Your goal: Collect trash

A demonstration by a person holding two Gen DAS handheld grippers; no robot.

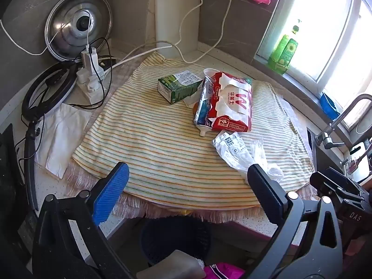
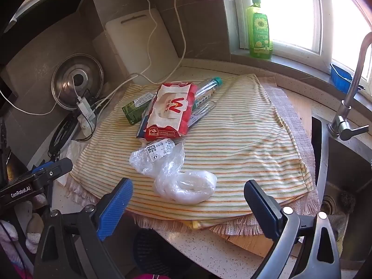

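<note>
Trash lies on a striped cloth on the counter: a green milk carton, a red and white paper bag lying on a foil pouch, a clear plastic bottle with a green cap, and a crumpled clear plastic bag. My left gripper is open and empty over the cloth's near edge. My right gripper is open and empty, just in front of the plastic bag. A dark bin stands below the counter edge.
A power strip with cables, a pot lid and a ring light sit at the left. A white cutting board leans on the wall. A green detergent bottle stands on the sill. A tap and sink are at the right.
</note>
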